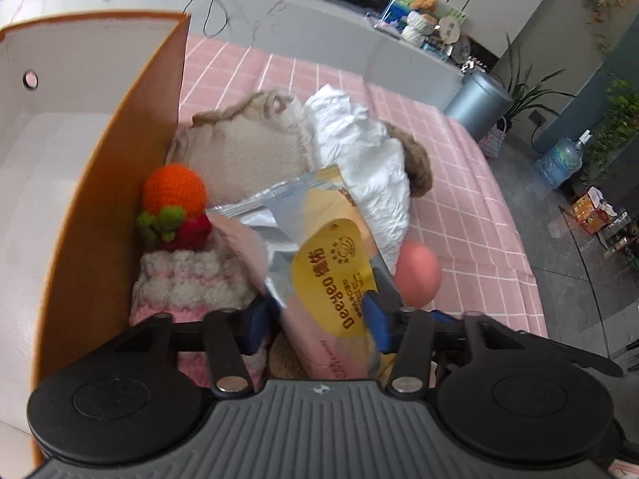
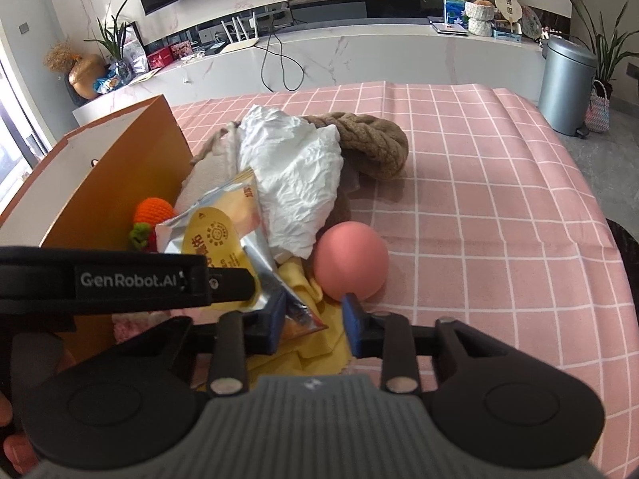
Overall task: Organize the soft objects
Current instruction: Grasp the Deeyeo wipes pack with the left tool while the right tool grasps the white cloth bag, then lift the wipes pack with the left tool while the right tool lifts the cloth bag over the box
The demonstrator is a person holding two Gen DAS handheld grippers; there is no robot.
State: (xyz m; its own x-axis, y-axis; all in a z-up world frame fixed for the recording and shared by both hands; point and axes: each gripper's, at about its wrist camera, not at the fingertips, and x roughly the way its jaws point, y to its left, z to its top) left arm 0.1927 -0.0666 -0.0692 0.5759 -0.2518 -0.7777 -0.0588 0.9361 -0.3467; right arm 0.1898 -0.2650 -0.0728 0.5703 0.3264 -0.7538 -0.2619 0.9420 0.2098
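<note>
Nothing yet lies in the orange box (image 1: 120, 183), as far as its white inside shows at the upper left of the left wrist view; so you are, by my judgement, at the very start of the sorting.

Nearest you, at the lower middle of the left wrist view, your left gripper (image 1: 319, 315) has its blue fingers set on either side of the silver and yellow snack packet (image 1: 323, 275); whether they already pinch it or only flank it, I cannot tell. In the right wrist view your right gripper (image 2: 313, 319) stands with its jaws apart and nothing between them, over a yellow cloth (image 2: 303, 343) at the lower middle, with one fingertip just before the pink ball (image 2: 350, 261).

Just beyond, at the left of the left wrist view, the pink and white crocheted piece (image 1: 191, 283) with its orange knitted top (image 1: 175, 189) leans beside the box wall, outside it; behind the packet lies the crumpled white paper (image 2: 293, 171); further off, towards the middle of the frame, the beige cloth (image 1: 251, 147) and the brown braided knit (image 2: 373, 143) rest on the pink checked tablecloth (image 2: 499, 199).

All of the heap therefore remains to be moved; I judge the packet to be your first piece, with the ball, cloths, paper and knits left after it.
</note>
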